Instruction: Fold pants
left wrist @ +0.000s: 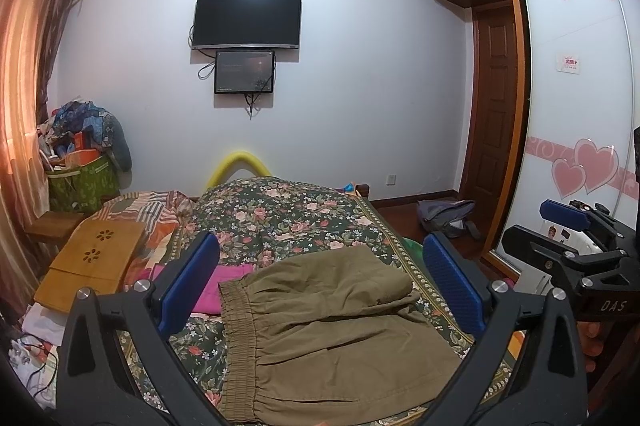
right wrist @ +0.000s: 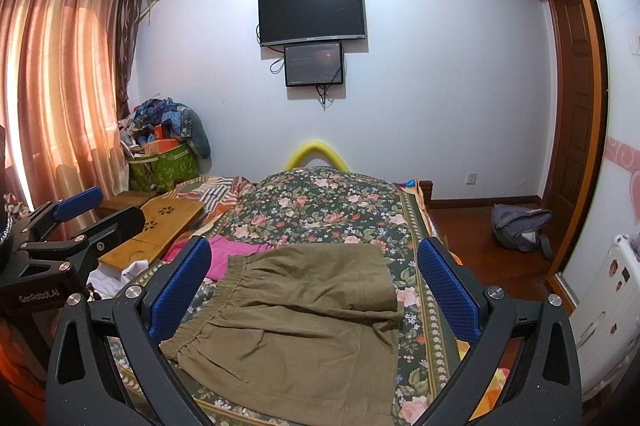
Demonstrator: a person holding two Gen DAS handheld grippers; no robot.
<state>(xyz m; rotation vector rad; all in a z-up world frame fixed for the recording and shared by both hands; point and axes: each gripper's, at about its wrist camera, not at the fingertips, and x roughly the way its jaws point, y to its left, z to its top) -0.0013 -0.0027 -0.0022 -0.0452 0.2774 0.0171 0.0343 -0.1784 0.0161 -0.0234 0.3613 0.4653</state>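
Olive-brown pants (left wrist: 332, 322) lie folded on the floral bedspread (left wrist: 280, 214), filling the lower middle of both views, with the elastic waistband (left wrist: 240, 342) toward the left and a folded-over layer across the upper part. At the left of the left wrist view, a bamboo lap tray (left wrist: 92, 262) rests on the bed's edge, and a pink cloth (left wrist: 224, 286) lies just beside the waistband, partly hidden by a finger. The left gripper (left wrist: 320, 282) hangs above the pants with its blue-padded jaws spread wide, holding nothing. At the far right of that view sits the right gripper (left wrist: 560, 226); its own camera shows its jaws likewise spread wide and empty above the pants (right wrist: 296, 322). High in the middle, a dark television (right wrist: 312, 12) hangs on the wall.
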